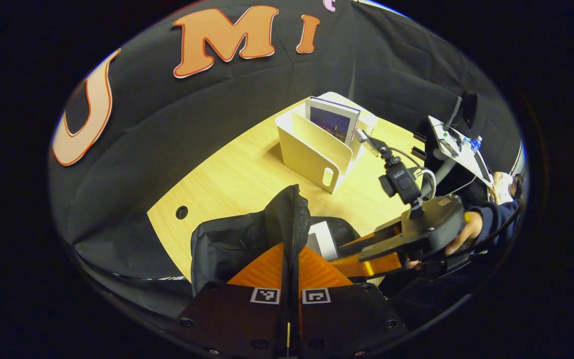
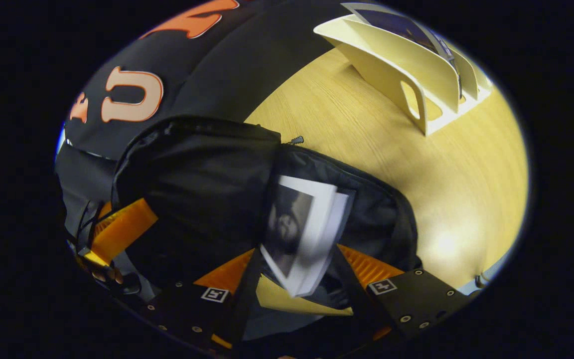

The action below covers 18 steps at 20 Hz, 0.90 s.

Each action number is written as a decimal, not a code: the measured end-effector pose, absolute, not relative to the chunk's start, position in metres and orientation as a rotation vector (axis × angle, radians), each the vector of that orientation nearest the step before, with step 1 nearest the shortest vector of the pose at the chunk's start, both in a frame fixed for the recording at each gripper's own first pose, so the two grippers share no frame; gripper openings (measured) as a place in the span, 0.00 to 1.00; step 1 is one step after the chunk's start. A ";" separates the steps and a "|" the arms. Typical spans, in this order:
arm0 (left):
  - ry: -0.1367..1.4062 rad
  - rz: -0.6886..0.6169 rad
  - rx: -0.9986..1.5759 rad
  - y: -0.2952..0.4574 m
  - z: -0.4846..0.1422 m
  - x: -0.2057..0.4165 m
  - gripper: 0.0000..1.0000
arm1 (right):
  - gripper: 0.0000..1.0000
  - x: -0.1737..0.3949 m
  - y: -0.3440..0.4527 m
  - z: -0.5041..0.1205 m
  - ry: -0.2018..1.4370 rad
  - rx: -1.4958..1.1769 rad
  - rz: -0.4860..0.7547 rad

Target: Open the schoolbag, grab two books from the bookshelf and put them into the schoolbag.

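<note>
We pinch the upright flap of the black schoolbag (image 1: 247, 234) between the left gripper (image 1: 290, 259) fingers. Our right gripper (image 2: 297, 271) is spread wide, a blurred book (image 2: 304, 232) between its fingers above the bag's opening, touching neither. Ahead of both stands the bookshelf (image 1: 312, 149) holding another book (image 1: 334, 119).

schoolbag (image 2: 202, 189): black, plain | book (image 2: 301, 232) inside the schoolbag: white edges, grey-and-black cover picture, blurred | bench (image 1: 239, 174) under the schoolbag: pale yellow wood grain, one dark round hole | bookshelf (image 1: 312, 149) beyond the schoolbag: cream | book in the bookshelf (image 1: 334, 122): dark blue-purple cover, white border
</note>
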<state>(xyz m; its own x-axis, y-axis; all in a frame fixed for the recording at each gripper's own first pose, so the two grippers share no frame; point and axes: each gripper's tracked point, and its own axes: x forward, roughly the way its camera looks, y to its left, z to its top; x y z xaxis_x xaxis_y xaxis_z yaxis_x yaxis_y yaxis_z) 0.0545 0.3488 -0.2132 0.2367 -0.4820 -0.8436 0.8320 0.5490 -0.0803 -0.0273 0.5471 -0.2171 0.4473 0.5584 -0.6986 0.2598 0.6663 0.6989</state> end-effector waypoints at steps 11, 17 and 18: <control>1.017 -0.788 0.385 0.349 -0.227 0.056 0.02 | 0.98 -0.023 0.353 -0.170 1.189 0.450 0.167; 1.041 -0.725 0.374 0.347 -0.232 0.059 0.02 | 0.98 0.027 0.267 -0.134 1.182 0.284 0.146; 1.044 -0.711 0.366 0.347 -0.232 0.060 0.02 | 0.98 0.038 0.259 -0.130 1.182 0.266 0.151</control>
<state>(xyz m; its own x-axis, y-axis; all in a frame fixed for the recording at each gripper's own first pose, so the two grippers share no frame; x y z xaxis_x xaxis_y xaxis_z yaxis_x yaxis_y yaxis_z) 0.0595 0.3469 -0.2325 0.3106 -0.3578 -0.8806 0.6878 0.7240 -0.0515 0.0376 0.2587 -0.1298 0.3738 0.2550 -0.8918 0.0222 0.9587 0.2834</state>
